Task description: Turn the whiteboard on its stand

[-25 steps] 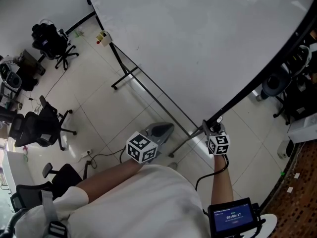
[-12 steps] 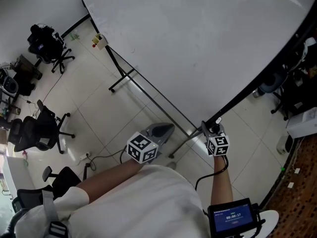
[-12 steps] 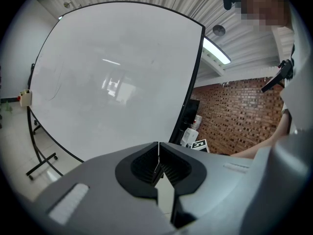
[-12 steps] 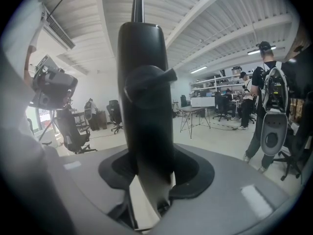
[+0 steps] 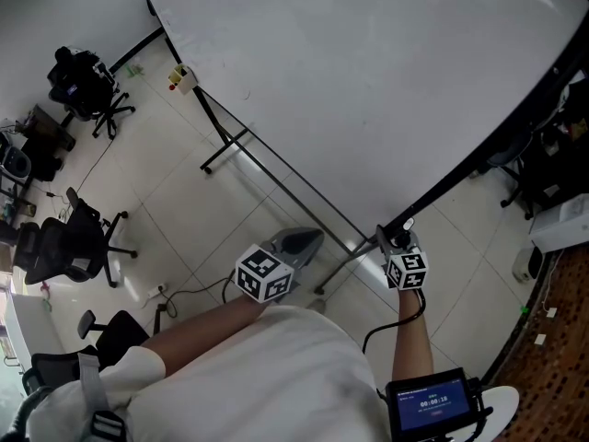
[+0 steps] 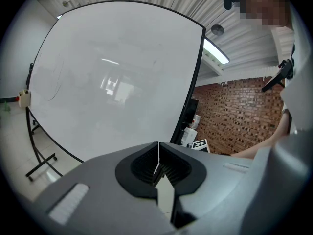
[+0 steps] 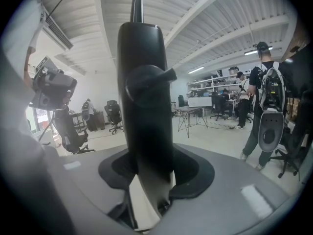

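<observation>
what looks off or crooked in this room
The whiteboard looks tipped well off upright on its stand, its face turned up toward the head camera. That fits the task: the right tool is clamped on its black frame. Nothing looks spilled or broken.

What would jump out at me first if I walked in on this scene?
The huge whiteboard, tilted on its stand, fills most of the head view. At its near corner the right gripper is clamped on the board's black frame, while the left gripper hangs shut and empty just beside it. Black office chairs stand off to the left.
</observation>
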Action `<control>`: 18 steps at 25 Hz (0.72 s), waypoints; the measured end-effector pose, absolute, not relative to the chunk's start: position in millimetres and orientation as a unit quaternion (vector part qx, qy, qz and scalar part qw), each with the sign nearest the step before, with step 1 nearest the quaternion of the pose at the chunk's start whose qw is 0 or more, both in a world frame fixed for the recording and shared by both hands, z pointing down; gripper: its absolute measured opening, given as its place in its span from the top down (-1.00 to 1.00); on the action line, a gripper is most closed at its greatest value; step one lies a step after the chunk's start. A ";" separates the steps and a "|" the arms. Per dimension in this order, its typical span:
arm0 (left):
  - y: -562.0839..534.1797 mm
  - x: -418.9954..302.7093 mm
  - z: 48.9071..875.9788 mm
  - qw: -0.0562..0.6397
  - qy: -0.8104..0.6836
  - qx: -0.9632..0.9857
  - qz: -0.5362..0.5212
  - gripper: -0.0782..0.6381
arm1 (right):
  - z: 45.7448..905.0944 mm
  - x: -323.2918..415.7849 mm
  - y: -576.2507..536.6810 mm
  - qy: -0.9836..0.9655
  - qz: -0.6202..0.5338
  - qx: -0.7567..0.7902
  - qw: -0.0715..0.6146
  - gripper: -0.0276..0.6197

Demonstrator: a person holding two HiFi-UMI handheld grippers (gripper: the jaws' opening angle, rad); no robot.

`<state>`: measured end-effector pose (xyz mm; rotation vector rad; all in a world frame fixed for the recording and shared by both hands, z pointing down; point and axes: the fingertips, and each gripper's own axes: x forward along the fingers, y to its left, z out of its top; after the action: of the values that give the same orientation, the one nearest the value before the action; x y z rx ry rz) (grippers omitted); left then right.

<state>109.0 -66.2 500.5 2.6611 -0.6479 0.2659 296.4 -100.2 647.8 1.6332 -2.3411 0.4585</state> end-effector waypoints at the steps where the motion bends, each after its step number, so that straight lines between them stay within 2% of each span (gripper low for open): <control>1: -64.9 109.0 500.7 0.193 -0.231 0.949 0.095 0.71 | 648.1 298.1 -98.7 -0.803 0.158 0.562 0.124 0.36; 18: -47.2 107.3 500.0 0.190 -0.225 0.951 0.098 0.71 | 648.8 320.8 -70.9 -0.794 0.167 0.573 0.114 0.33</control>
<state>107.3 -47.2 500.0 2.6714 -0.6318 0.2768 320.8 -70.9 648.8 1.6807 -2.3274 0.4895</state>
